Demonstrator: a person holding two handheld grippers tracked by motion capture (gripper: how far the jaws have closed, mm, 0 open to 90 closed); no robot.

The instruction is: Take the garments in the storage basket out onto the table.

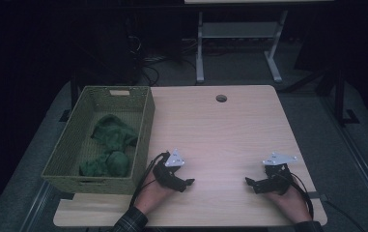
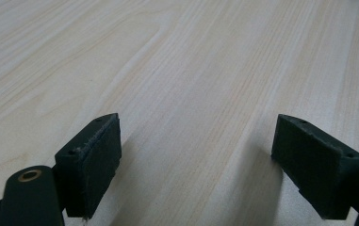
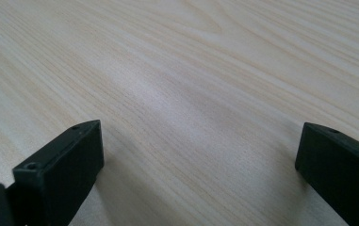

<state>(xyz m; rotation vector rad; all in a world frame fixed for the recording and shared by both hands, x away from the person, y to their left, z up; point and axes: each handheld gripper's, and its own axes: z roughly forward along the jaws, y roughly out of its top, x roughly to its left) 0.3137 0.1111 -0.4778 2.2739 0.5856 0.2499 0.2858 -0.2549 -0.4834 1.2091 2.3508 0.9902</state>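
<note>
Both grippers rest low on the pale wooden table, near its front edge. My left gripper lies at the left, close to the basket, pointing right toward the table's middle. In the left gripper view, my left gripper stands open over bare wood, its pads wide apart. My right gripper lies at the right and points left. In the right gripper view, my right gripper is open too, with only wood grain between its black pads.
A green woven basket stands at the table's left edge and holds two crumpled green cloths. A round cable hole sits near the far edge. Behind the table, a white desk frame and cables lie on the dark floor.
</note>
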